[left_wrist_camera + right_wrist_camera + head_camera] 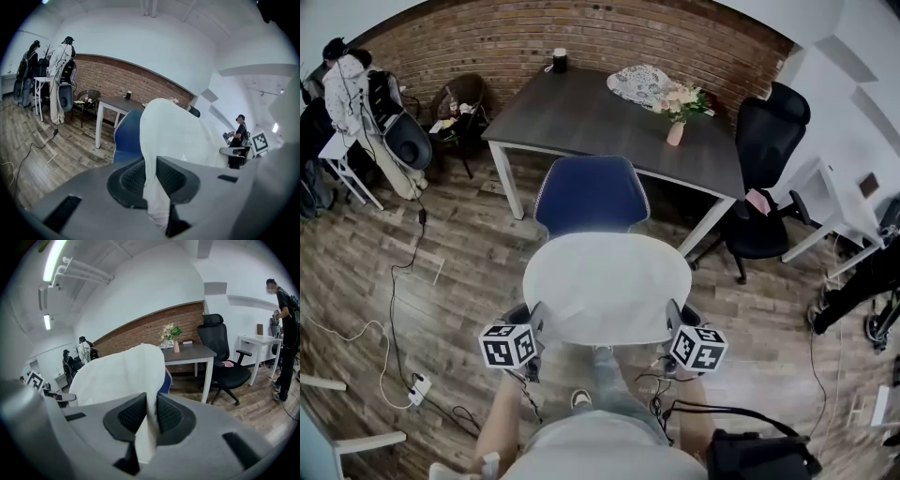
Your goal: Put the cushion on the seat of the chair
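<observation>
A flat white cushion (607, 286) hangs in the air between my two grippers, just in front of the blue chair (590, 194), whose seat it partly hides in the head view. My left gripper (532, 330) is shut on the cushion's left edge; the white fabric (154, 140) runs between its dark pads. My right gripper (677, 328) is shut on the cushion's right edge, with the white fabric (151, 394) pinched between its pads. The blue chair (125, 136) shows behind the cushion in the left gripper view, and a sliver of the chair (165, 380) in the right gripper view.
A dark table (591, 117) with white legs stands behind the chair, with a pink vase of flowers (677, 127) on it. A black office chair (764, 187) stands at the right. Cables and a power strip (417, 386) lie on the wooden floor at the left. A person (286, 333) stands far right.
</observation>
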Demonstrator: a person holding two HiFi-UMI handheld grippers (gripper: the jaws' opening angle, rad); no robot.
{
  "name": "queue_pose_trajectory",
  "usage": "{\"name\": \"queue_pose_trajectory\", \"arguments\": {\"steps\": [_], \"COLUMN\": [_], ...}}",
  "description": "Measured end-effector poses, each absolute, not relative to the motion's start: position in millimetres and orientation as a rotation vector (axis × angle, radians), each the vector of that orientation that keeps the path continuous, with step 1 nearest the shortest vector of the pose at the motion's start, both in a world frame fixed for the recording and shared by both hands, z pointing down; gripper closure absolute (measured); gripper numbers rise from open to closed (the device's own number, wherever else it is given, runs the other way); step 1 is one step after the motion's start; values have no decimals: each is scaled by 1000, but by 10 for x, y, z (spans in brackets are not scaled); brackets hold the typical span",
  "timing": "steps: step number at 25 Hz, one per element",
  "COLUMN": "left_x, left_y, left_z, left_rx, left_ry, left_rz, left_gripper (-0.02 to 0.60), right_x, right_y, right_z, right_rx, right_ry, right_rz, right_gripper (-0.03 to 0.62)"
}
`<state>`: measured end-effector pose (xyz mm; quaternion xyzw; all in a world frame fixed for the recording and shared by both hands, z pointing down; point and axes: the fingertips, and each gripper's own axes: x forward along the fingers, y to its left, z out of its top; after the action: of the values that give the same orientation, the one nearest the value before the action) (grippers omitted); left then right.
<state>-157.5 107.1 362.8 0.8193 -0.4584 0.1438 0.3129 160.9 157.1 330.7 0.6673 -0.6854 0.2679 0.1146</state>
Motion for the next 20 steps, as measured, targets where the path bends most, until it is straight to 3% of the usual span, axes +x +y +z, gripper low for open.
{"name": "queue_pose_trajectory", "arguments": {"steps": [20], "left_x": [-1102], "left_y": [-747], "left_z": [3308], "left_rx": [2143], "left_ry": [-1337], "left_rz": [338], "left_gripper": [534], "right_x": [2116], "right_y": [-528], "right_z": [3063], "right_rx": [1833], "right_ry": [-2152], "right_rz": [743], "right_gripper": [542]}}
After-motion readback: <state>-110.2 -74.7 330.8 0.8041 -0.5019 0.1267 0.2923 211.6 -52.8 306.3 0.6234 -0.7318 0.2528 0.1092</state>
